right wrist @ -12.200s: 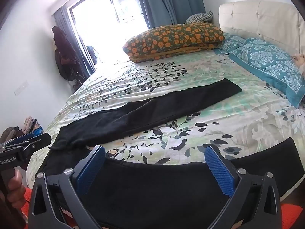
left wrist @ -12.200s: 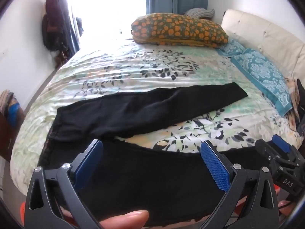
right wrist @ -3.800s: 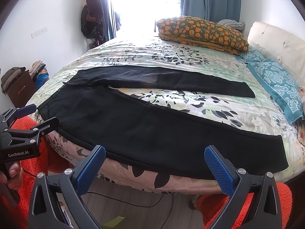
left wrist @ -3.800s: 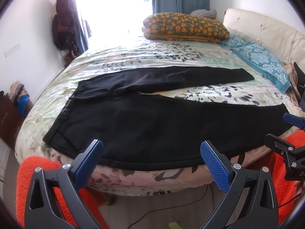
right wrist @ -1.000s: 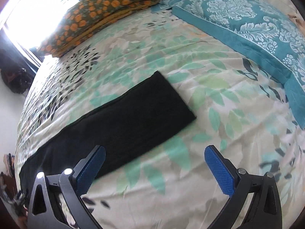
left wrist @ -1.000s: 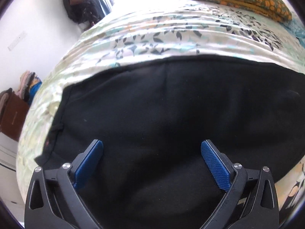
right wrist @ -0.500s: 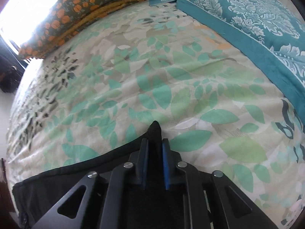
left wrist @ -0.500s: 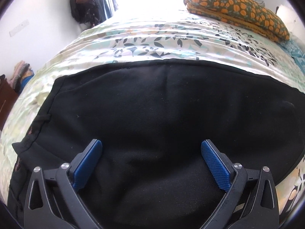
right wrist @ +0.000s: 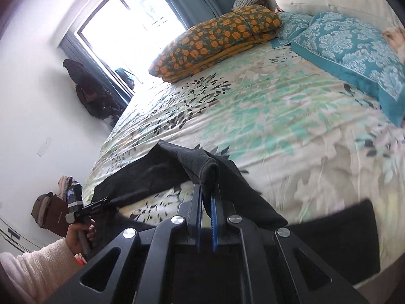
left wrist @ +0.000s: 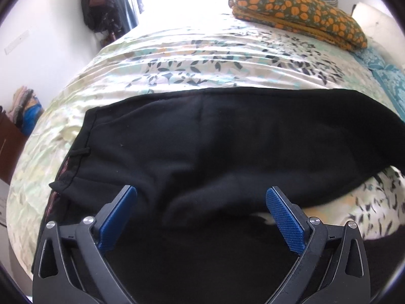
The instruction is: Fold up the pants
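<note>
Black pants lie across a floral bedspread, waistband at the left. My left gripper hovers open over the hip area, blue pads apart, nothing between them. In the right wrist view my right gripper is shut on the hem of one pant leg, which hangs lifted off the bed and drapes over the jaws. The other leg lies flat near the bed's front edge. The left gripper shows at the far left, held by a hand in a cream sleeve.
An orange-patterned pillow and teal pillows sit at the head of the bed. Bags hang by the window. A brown cabinet with clothes stands beside the bed at the left.
My right gripper shut on the far leg's hem, then lifted it and carried it back toward the waistband side. The left gripper rose and pulled back a little, staying open.
</note>
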`<state>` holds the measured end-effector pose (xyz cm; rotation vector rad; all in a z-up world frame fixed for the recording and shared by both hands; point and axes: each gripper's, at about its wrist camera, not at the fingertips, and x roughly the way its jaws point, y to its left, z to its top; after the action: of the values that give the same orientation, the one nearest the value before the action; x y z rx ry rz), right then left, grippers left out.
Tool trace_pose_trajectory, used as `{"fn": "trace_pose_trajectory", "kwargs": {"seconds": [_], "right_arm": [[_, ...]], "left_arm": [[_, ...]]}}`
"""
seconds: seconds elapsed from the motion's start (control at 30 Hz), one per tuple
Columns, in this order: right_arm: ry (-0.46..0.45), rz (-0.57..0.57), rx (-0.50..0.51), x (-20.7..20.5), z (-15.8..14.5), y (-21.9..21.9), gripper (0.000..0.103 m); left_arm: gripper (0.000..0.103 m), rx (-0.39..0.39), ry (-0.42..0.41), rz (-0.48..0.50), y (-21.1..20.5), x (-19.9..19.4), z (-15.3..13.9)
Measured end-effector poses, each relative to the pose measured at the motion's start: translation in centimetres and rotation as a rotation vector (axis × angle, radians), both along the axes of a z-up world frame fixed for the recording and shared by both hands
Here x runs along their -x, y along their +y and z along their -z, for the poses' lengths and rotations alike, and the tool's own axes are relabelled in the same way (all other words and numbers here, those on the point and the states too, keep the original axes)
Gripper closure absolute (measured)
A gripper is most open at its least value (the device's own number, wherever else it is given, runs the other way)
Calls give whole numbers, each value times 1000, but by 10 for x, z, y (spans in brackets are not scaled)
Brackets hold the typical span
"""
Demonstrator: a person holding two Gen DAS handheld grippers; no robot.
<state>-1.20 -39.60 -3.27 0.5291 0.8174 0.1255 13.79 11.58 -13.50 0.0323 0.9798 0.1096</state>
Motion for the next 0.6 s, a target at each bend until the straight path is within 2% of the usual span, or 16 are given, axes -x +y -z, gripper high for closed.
{"fn": "trace_pose_trajectory", "kwargs": {"seconds": [0.1,0.17,0.23,0.3,0.5,0.6], "right_arm": [[-7,65,-5,58,7,15,97],[-2,101,-27,81,16,18,97],[-1,129,-7,95,23,21,97],[-9,145,-16,103,28,19,97],[-45,162,-11,106,28,12,97],[-58,172,-23,111,29,8,97]], "left_arm": [[1,59,16,69,-15,9,-16],[1,160,44,97,-22,7,-23],[1,272,88,115,-31,-1,-25],[1,348,129,120,-44,-11,-24],[1,466,199,126,-91,-52,-19],[1,463,228,64,-105,-71,-5]]}}
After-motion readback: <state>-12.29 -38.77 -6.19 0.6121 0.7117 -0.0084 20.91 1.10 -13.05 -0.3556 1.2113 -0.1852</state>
